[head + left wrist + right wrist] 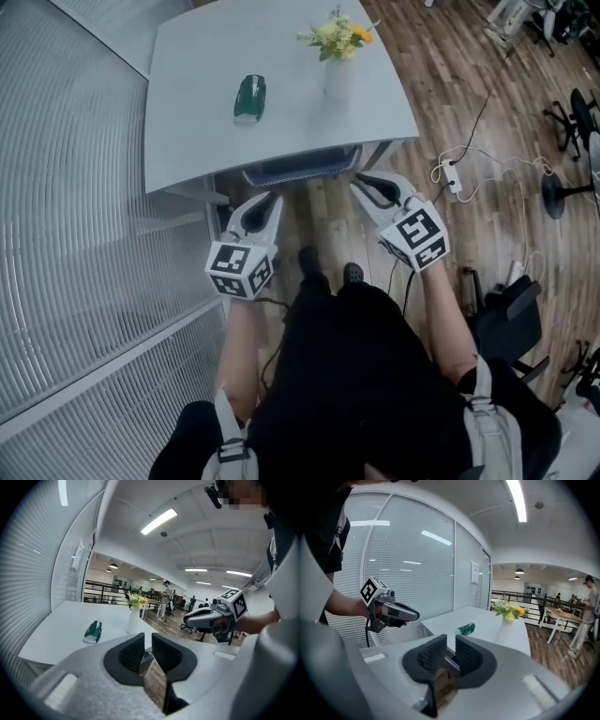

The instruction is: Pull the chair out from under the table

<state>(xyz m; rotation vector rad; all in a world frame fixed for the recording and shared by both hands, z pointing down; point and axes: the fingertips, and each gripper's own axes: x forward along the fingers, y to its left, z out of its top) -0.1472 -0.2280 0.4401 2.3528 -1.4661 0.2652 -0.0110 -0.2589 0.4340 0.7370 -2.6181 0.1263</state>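
Observation:
The chair (300, 170) is tucked under the pale grey table (187, 103); only the dark top edge of its back shows at the table's near edge. My left gripper (272, 200) hovers just short of the back's left end, its jaws nearly together with nothing between them. My right gripper (360, 182) is beside the back's right end, a narrow gap between its jaws and nothing in it. In the left gripper view the left gripper (147, 638) points over the table. In the right gripper view the right gripper (451, 640) does the same. Neither touches the chair.
A white vase of yellow flowers (337, 58) and a green packet (249, 97) rest on the table. A glass wall with blinds (75, 234) runs along the left. A power strip with cables (453, 175) lies on the wooden floor at right, near a black office chair (506, 319).

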